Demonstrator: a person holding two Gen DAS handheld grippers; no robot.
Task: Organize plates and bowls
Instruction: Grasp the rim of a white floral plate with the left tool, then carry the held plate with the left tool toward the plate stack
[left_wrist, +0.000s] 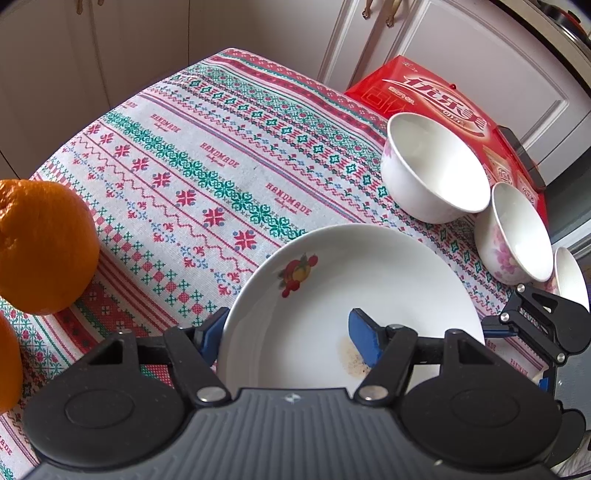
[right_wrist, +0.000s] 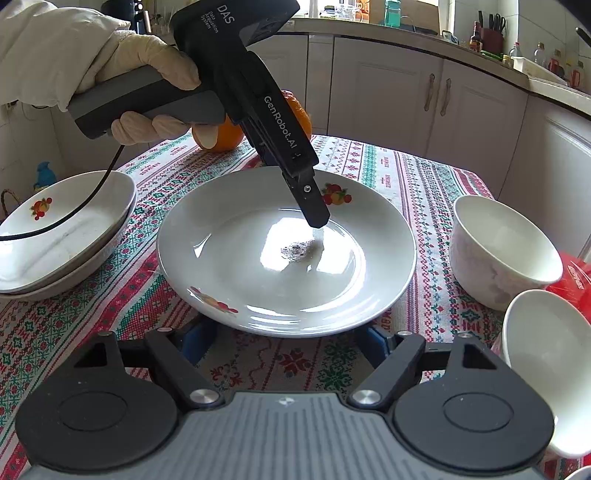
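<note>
The left gripper (left_wrist: 291, 334) has its blue fingers (left_wrist: 364, 338) astride the near rim of the white plate (left_wrist: 354, 280): one pad lies inside the dish beside a brown stain, the other sits outside under the rim. Whether the pads actually pinch the rim I cannot tell. From the right wrist view the same tool slants down from a gloved hand (right_wrist: 147, 74), its tip over the plate's centre.

The right gripper (right_wrist: 288, 341) waits at the opposite edge of the plate, its blue fingers (right_wrist: 376, 345) set apart on either side below the rim, nothing clasped between them.

The plate rests on the patterned cloth (left_wrist: 192, 155) of the desk, roughly in the middle. To one side stand two white bowls (left_wrist: 434, 168) with pink flowers, close together, a red box (left_wrist: 436, 92) behind them. On the other side lies a stack of deep plates (right_wrist: 62, 229). An orange (left_wrist: 40, 247) sits at the far edge of the cloth.
</note>
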